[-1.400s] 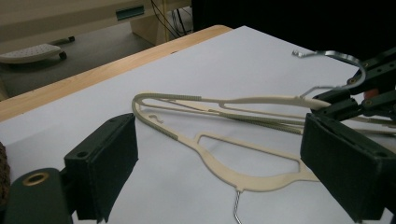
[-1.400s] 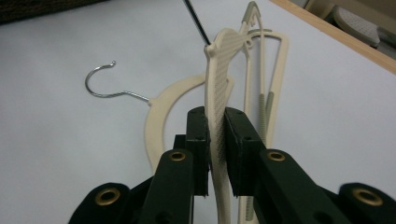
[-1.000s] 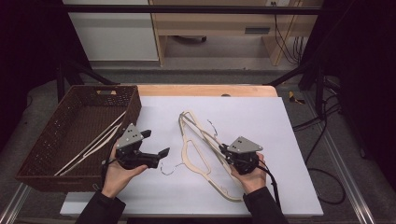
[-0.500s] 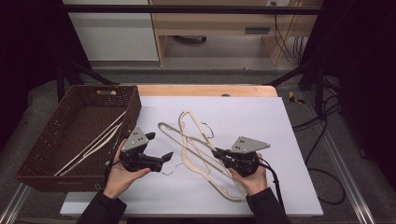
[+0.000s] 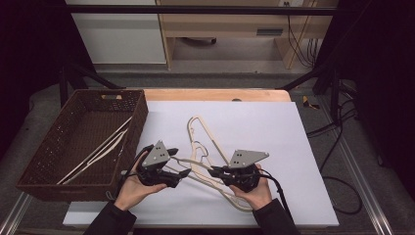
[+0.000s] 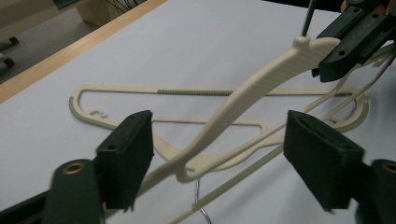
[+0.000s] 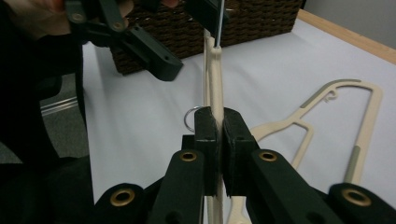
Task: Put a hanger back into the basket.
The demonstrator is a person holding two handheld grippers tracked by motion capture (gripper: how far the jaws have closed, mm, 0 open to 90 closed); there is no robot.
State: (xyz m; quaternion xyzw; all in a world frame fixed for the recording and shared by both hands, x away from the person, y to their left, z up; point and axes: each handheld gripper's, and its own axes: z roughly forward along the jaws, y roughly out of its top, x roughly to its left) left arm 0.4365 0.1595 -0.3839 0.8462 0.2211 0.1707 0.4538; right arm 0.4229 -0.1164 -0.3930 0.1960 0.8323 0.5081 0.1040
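1. Right gripper (image 5: 219,172) was clamped on the arm of a cream hanger (image 7: 215,70), jaws pressed together on it, hanger lifted off the bench (image 5: 274,127) at that end.
2. Left gripper (image 5: 182,169) stood with jaws apart, having just been closing; the held hanger's arm ran between its pads (image 6: 130,149) without either pad pressing on it.
3. Held hanger sat front-centre of the bench, spanning between both grippers, metal hook (image 7: 190,117) just beside the right gripper.
4. Second cream hanger (image 5: 203,132) lay flat on the white bench sheet behind, partly under the held one.
5. Brown wicker basket (image 5: 49,147) sat at the bench's left edge with more hangers (image 5: 100,152) inside.
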